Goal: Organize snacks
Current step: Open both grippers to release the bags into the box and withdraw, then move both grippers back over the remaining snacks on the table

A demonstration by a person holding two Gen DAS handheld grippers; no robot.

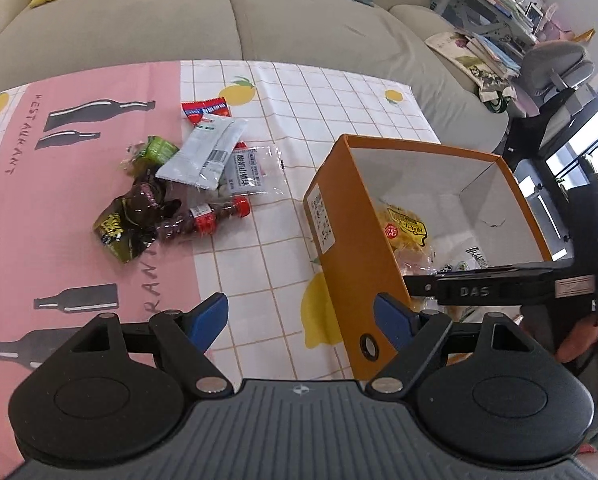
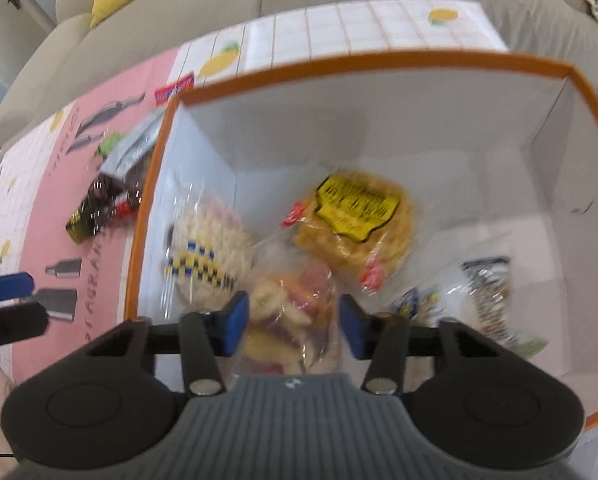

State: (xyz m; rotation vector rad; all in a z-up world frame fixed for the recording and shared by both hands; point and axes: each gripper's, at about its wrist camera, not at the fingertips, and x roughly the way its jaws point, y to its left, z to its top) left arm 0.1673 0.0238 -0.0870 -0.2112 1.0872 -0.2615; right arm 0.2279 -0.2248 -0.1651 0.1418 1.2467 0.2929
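Between the right tongs (image 2: 293, 322) lies a clear snack bag (image 2: 287, 320).

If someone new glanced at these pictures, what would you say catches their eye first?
Probably the orange box with its white inside, holding several wrapped snacks, the yellow-labelled pack most vivid. Next, the heap of loose snack packets left of the box on the pink and white tablecloth. The right gripper hangs over the box.
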